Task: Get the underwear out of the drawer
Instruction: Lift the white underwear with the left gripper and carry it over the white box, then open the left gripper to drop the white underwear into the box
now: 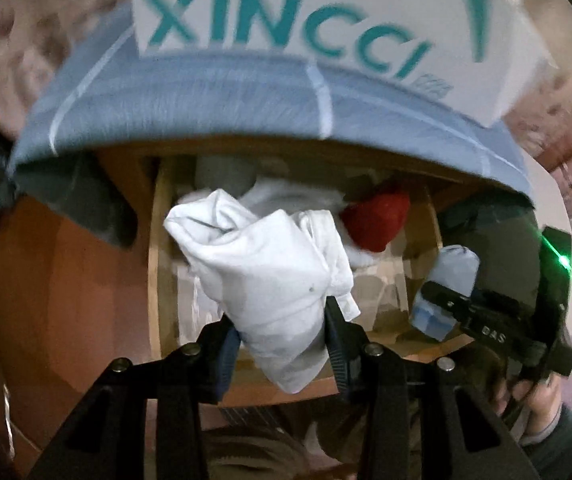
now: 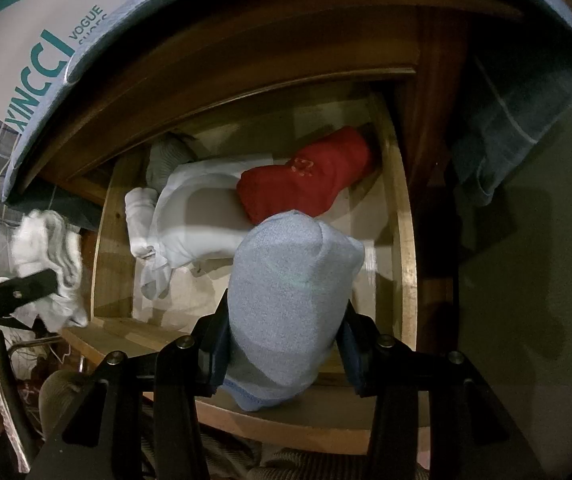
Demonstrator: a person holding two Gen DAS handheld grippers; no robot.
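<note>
My left gripper (image 1: 282, 328) is shut on a crumpled white piece of underwear (image 1: 266, 272), held up above the open wooden drawer (image 1: 154, 264). My right gripper (image 2: 284, 344) is shut on a rolled light blue piece of underwear (image 2: 292, 300) over the drawer's front part. In the left wrist view the right gripper (image 1: 442, 308) shows at the right with the blue roll (image 1: 450, 280); in the right wrist view the left gripper (image 2: 52, 282) shows at the left edge with the white piece (image 2: 52, 256). Inside the drawer (image 2: 400, 240) lie a red folded garment (image 2: 306, 178), white garments (image 2: 190, 220) and a grey one (image 2: 166, 156).
A white box with teal lettering (image 1: 286, 20) rests on a blue cloth (image 1: 206, 100) on top of the cabinet, overhanging the drawer. The cloth (image 2: 498, 120) hangs down at the right side. A person's hand (image 1: 542, 400) holds the right gripper. The floor (image 1: 66, 300) lies left of the drawer.
</note>
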